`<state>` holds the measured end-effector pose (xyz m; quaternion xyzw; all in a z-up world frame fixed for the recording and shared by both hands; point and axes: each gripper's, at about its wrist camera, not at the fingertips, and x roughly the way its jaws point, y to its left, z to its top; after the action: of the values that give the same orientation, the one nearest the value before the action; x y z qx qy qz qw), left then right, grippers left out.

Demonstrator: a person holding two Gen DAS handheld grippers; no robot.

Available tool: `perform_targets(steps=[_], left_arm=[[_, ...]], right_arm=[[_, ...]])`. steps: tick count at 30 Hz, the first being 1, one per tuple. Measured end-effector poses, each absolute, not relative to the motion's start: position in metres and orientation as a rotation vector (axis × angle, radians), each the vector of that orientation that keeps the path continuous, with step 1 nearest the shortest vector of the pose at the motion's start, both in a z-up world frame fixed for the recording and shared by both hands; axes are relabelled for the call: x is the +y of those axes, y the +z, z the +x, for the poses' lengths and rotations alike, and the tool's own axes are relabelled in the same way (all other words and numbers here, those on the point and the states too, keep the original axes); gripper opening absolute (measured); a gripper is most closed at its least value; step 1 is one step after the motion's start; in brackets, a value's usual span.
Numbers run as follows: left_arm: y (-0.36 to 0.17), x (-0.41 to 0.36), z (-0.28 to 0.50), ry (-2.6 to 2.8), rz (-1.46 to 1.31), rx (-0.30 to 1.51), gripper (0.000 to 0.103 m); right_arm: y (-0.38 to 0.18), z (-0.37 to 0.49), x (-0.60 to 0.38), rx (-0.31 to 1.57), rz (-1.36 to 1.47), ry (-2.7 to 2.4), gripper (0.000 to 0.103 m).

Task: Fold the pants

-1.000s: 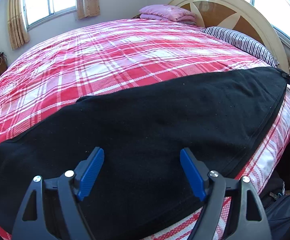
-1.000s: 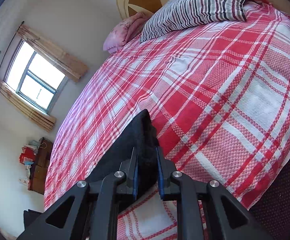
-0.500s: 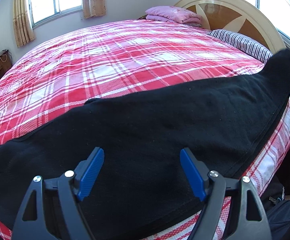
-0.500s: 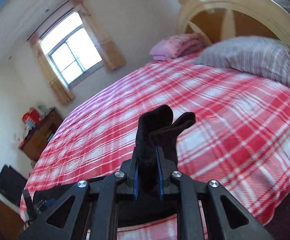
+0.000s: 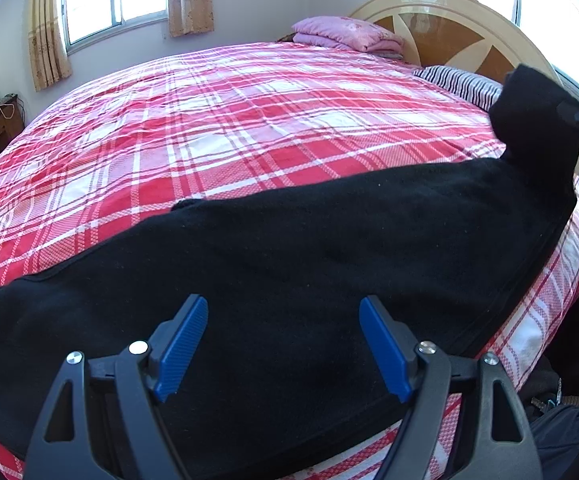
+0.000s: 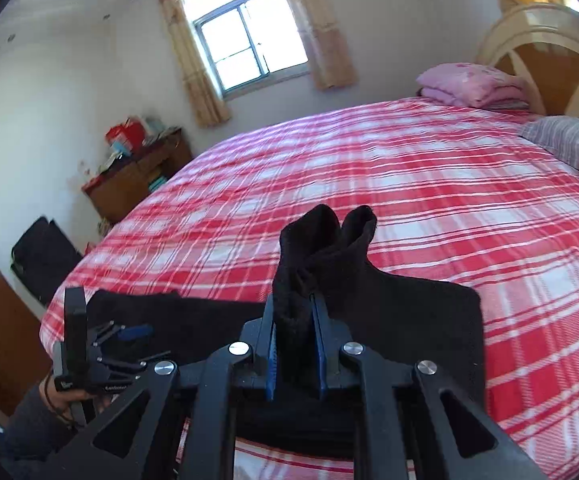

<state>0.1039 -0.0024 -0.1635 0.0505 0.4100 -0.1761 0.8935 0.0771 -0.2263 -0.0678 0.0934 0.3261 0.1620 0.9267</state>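
The black pants (image 5: 289, 264) lie lengthwise along the near edge of the bed (image 5: 229, 128), on its red-and-white plaid cover. The left gripper (image 5: 283, 340) is positioned above the middle of the fabric, jaws spread wide, nothing between the blue pads (image 5: 183, 340). The right gripper (image 6: 294, 344) clamps one end of the pants between narrowly set jaws; that end is raised off the cover and two bunched black lobes project past the fingertips. The fabric is plain, dark, fleecy, with a seam along its near edge.
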Motion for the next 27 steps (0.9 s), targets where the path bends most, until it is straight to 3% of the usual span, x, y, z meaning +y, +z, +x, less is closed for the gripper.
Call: perform_targets(steps=[10,12,14,19,23,27], left_arm=[[-0.162,-0.003,0.104,-0.438,0.018,0.850,0.081],[-0.161,-0.004,0.105,-0.488,-0.038,0.858,0.081],[-0.161,-0.010,0.105,-0.535,-0.071,0.865,0.081],[-0.158,-0.040,0.106,-0.651,-0.078,0.889,0.081],[-0.158,-0.074,0.114,-0.716,-0.041,0.922,0.081],[-0.156,-0.096,0.124,-0.752,-0.040,0.944,0.065]], right_arm=[[-0.143,0.096,-0.131,0.860,-0.054,0.422,0.019],[-0.155,0.094,-0.121,0.918,-0.101,0.463,0.047],[-0.150,0.081,-0.122,0.896,-0.136,0.514,0.055],[-0.111,0.055,-0.182,0.774,-0.134,0.459,0.055],[-0.098,0.062,-0.261,0.728,0.056,0.278,0.055],[-0.110,0.078,-0.317,0.759,0.257,0.136,0.055]])
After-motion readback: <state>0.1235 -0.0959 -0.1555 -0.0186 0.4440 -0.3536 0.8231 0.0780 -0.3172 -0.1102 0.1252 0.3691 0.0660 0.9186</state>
